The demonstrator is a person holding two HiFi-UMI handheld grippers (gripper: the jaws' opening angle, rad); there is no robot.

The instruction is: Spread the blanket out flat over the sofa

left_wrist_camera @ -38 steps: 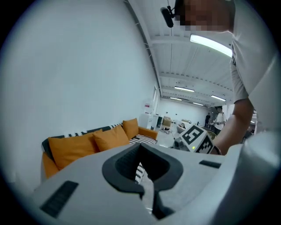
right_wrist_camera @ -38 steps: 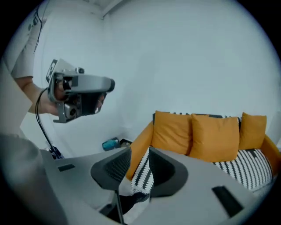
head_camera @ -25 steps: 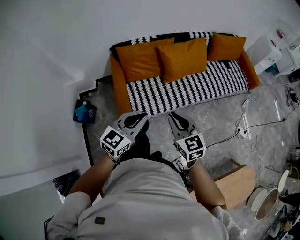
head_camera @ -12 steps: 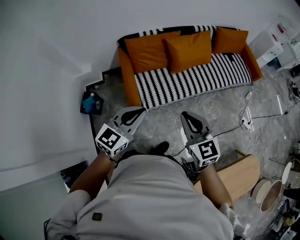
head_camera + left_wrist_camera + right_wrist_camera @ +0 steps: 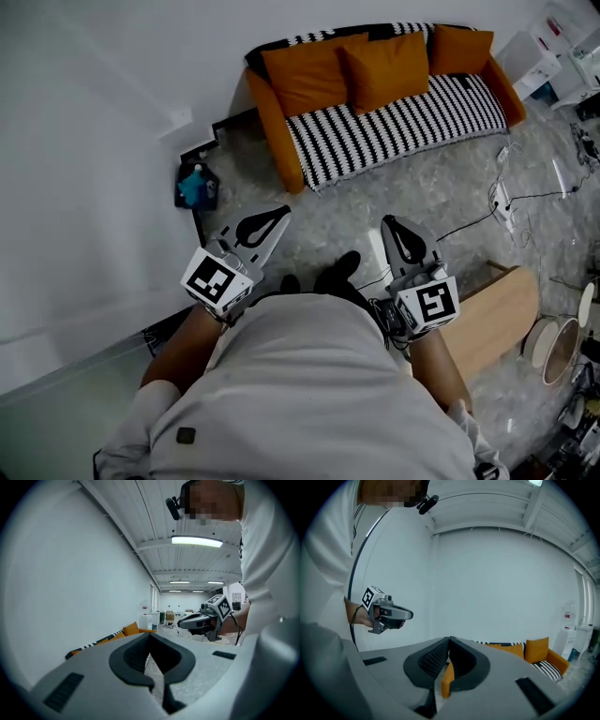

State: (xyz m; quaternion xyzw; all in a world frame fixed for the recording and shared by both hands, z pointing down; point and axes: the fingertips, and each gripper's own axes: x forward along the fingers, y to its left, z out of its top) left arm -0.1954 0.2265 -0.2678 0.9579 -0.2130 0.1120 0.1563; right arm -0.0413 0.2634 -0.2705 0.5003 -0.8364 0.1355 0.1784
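In the head view the black-and-white striped blanket (image 5: 398,127) lies over the seat and back of the orange sofa (image 5: 274,141), with three orange cushions (image 5: 384,67) on top. Both grippers hang in front of the person's chest, well short of the sofa and apart from each other. The left gripper (image 5: 279,216) is shut and holds nothing. So is the right gripper (image 5: 388,223). In the left gripper view the left gripper (image 5: 150,635) has its jaws together and the right gripper (image 5: 206,617) shows beyond. In the right gripper view the right gripper (image 5: 449,640) is shut with the sofa (image 5: 536,652) far off.
A blue object (image 5: 194,186) sits on the floor by the white wall, left of the sofa. Cables and a power strip (image 5: 500,195) lie on the marbled floor at right. A wooden board (image 5: 502,314) and bowls (image 5: 553,349) are at the person's right. White shelving (image 5: 536,67) stands beyond the sofa's right end.
The person has stepped back from the sofa, which now sits farther up in the head view. The two grippers have drawn apart and back. The right jaws have closed.
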